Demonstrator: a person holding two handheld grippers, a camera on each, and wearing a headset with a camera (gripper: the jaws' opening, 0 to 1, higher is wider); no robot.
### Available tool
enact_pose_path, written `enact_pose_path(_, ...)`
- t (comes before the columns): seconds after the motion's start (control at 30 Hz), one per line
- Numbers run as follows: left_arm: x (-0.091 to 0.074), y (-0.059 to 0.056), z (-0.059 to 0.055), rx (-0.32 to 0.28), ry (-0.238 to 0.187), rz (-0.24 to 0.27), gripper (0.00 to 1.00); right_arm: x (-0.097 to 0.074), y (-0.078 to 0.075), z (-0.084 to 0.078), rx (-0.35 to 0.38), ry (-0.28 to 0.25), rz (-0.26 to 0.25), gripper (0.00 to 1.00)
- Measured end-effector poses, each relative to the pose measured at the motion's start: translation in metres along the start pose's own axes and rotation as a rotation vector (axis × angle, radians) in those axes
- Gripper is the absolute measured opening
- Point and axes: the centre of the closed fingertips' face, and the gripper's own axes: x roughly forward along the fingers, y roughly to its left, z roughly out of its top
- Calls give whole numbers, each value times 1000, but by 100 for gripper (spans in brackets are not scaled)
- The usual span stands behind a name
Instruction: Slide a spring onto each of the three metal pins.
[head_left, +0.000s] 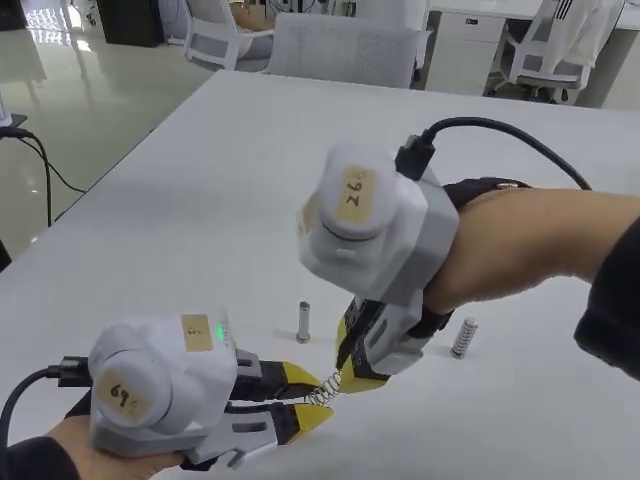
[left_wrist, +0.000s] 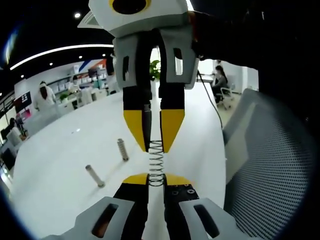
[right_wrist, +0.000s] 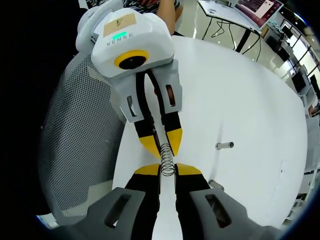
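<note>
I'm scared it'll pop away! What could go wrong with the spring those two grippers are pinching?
1. The spring is pinched at its ends by the left gripper and the right gripper. If one slips, it might ping away.
2. Pulling the grippers apart could stretch it.
3. The bare pin stands close by; a low gripper might knock it over.
</note>
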Motion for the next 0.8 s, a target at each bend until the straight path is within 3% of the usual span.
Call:
enact_pose_path(0.43,-1,0,5,-4,-22,1,3,-7,2,22,-15,-77,-15,7)
enact_pose_path(0.8,-2,2,6,-9,-29,11,3,-3,2,22,-5,-91,-8,8)
